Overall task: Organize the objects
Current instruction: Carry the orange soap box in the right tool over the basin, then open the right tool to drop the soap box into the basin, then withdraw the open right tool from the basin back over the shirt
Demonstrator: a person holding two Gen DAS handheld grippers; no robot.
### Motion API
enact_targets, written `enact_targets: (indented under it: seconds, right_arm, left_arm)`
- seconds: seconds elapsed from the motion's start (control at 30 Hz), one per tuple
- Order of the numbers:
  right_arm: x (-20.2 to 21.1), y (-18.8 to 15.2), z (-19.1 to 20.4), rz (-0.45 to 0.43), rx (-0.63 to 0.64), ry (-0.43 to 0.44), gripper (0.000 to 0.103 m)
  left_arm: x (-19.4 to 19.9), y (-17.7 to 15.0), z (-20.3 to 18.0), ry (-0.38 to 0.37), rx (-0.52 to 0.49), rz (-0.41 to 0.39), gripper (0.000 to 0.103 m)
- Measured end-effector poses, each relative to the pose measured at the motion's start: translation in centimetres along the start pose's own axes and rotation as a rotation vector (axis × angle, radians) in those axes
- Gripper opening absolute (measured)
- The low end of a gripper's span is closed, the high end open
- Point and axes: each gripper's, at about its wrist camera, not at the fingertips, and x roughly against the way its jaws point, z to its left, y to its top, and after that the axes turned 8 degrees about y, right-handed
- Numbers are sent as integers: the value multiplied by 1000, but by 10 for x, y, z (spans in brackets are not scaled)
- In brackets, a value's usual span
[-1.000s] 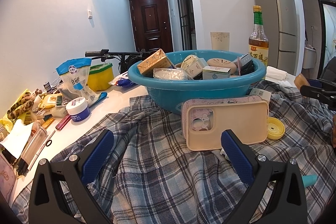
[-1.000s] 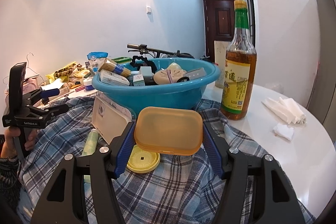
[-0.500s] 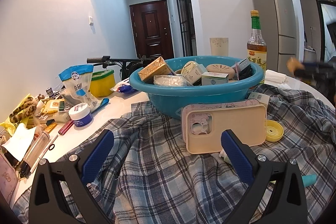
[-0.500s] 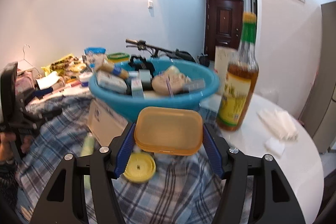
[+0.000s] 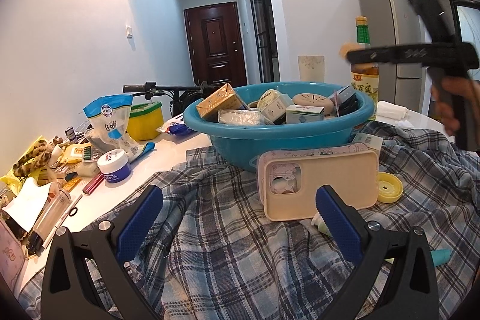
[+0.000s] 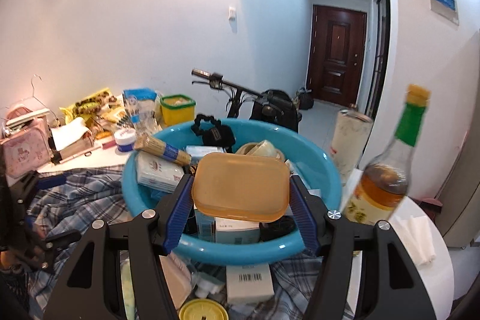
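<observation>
The right claw point(image 6: 241, 201) is clamping an orange lid point(image 6: 240, 186) by its two short ends, the blue pads pressing on either side so the lid is riding flat and level. It is hanging directly above the blue basin point(image 6: 315, 164), over the boxes and packets already piled inside. Judgement: the lid is being carried for release into the basin, and the flat hold is suiting a drop onto that heap without tipping.

The left claw point(image 5: 238, 219) is standing apart and holding nothing, low over the plaid cloth point(image 5: 210, 230) in front of the basin. Judgement: it is waiting clear of the right claw's path.

Items lying in front of the basin on the cloth, not yet sorted: a beige phone case point(image 5: 321, 185) leaning against the basin wall, a yellow cap point(image 5: 389, 187) just beside the case, and a barcoded box point(image 6: 249, 281).

A glass bottle point(image 6: 387, 170) is standing on the white surface point(image 6: 420, 245) just beside the basin, on the right-hand side in the right wrist view. Judgement: it is tall, close to the carrying claw, and at risk of a knock. Loose clutter is lying well to the left of the basin.
</observation>
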Motion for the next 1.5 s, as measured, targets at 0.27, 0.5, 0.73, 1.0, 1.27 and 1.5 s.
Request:
enact_targets:
  seconds: [0.27, 0.5, 0.73, 1.0, 1.27, 1.5]
  right_arm:
    - [-29, -16, -8, 59, -46, 1, 66]
    - [-19, -13, -4, 52, -23, -11, 82]
    - [36, -20, 15, -18, 10, -15, 102]
    - [79, -56, 30, -68, 19, -6, 103]
    - [62, -110, 15, -24, -98, 53, 103]
    - [58, -115, 13, -3, -104, 45, 103]
  left_arm:
    - [0, 1, -3, -3, -7, -7, 103]
    - [0, 0, -4, -5, -3, -4, 103]
    - [0, 0, -4, -4, -3, -4, 103]
    - [0, 0, -4, -4, -3, -4, 103]
    - [-2, -2, -1, -9, 1, 10, 103]
    - [-3, -2, -2, -7, -2, 13, 103]
